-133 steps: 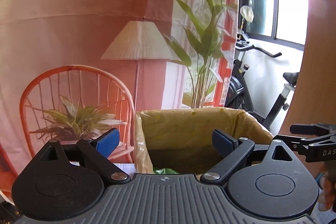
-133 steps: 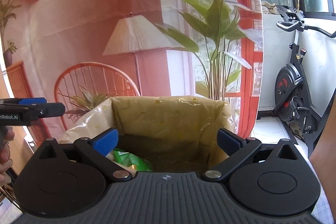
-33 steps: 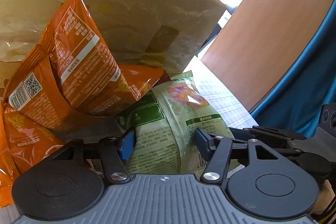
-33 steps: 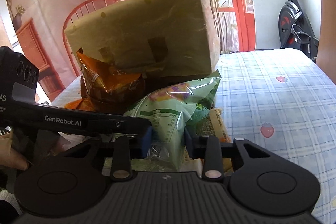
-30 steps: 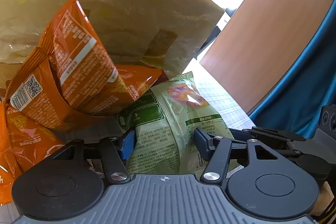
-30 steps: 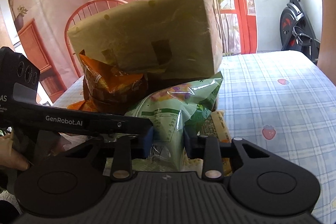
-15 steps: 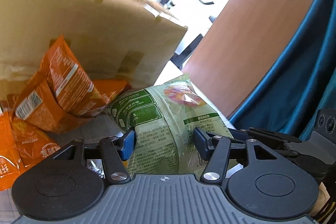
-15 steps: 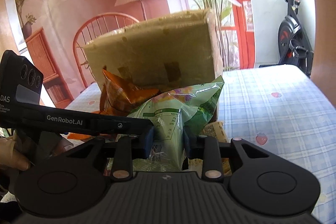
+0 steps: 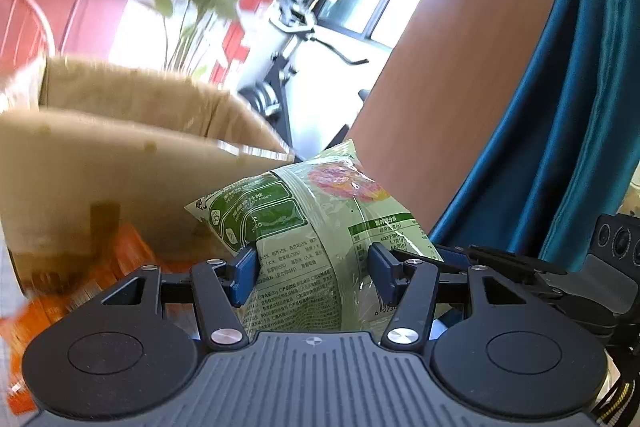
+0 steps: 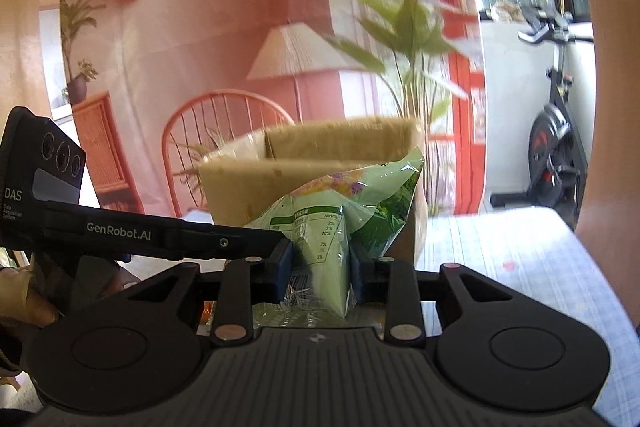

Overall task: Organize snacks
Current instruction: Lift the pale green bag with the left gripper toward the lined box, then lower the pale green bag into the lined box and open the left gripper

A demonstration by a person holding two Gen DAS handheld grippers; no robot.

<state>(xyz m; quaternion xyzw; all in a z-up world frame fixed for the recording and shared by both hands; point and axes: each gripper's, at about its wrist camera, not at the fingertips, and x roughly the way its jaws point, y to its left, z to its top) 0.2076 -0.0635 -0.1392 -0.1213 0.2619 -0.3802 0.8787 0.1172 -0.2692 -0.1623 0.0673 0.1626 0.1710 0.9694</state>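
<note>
A light green snack bag [image 9: 320, 223] is held by both grippers at once. My left gripper [image 9: 313, 273] is shut on its lower part, and my right gripper [image 10: 322, 265] is shut on the same bag [image 10: 344, 207] from the other side. The bag is lifted in front of the open cardboard box [image 9: 120, 155], about level with its rim [image 10: 312, 163]. Orange snack bags [image 9: 116, 267] lie blurred at the foot of the box, low on the left. The left gripper's body [image 10: 120, 231] crosses the right wrist view.
The box stands on a table with a blue checked cloth [image 10: 520, 255]. A red chair [image 10: 224, 131] and a plant are behind the box. An exercise bike [image 10: 556, 131] stands at the far right. A teal curtain [image 9: 560, 107] and a wooden panel are to the right.
Both grippers have risen with the green bag from the table beside the orange bags to the height of the box rim. Both grips are unchanged.
</note>
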